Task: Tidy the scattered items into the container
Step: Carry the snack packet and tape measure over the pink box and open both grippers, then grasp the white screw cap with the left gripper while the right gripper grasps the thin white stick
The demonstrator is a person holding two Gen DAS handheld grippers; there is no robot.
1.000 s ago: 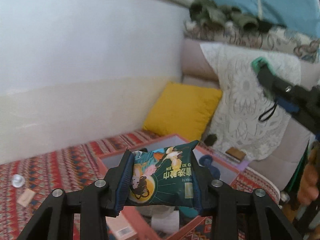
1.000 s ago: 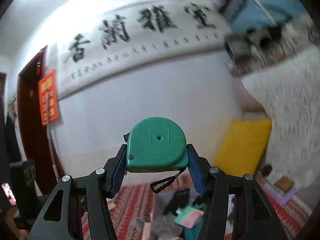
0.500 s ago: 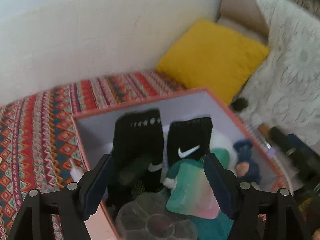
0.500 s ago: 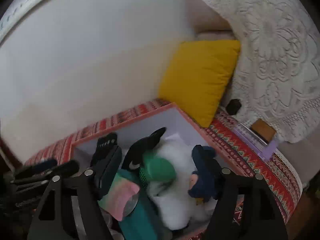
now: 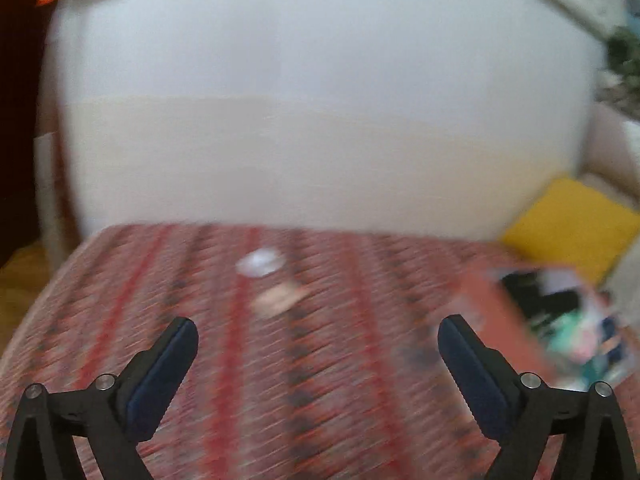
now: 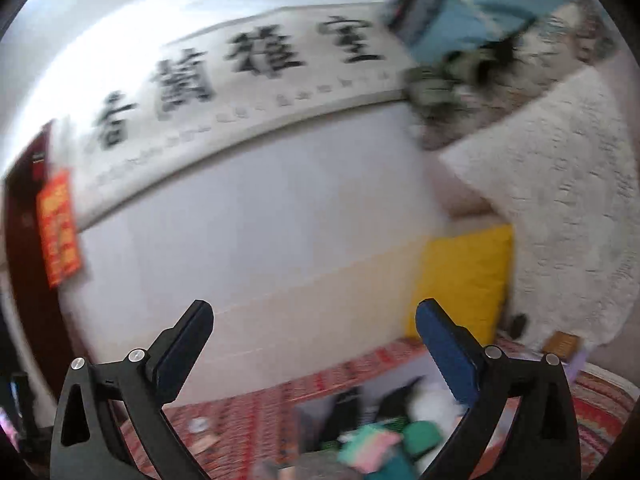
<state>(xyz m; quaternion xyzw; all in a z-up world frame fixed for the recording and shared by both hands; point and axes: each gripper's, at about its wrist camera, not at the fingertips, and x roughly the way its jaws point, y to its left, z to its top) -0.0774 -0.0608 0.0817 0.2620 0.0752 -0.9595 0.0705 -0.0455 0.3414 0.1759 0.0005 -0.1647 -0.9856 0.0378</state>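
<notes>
My left gripper is open and empty above the red patterned cloth. Ahead of it lie a small clear round item and a tan flat piece. The orange box sits at the right, holding black socks and a green packet. My right gripper is open and empty, raised and pointing at the wall. Below it the box holds black socks, the green tape measure and a pink-green item. The round item and the tan piece also show here. Both views are blurred.
A yellow cushion leans at the right, also in the right wrist view. A lace-covered sofa back stands beyond it. A white wall runs behind the cloth. A wood floor edge shows at far left.
Both grippers dropped their loads into the box: the green snack packet from the left, the tape measure from the right. The left gripper has swung left over the cloth; the right has tilted up.
</notes>
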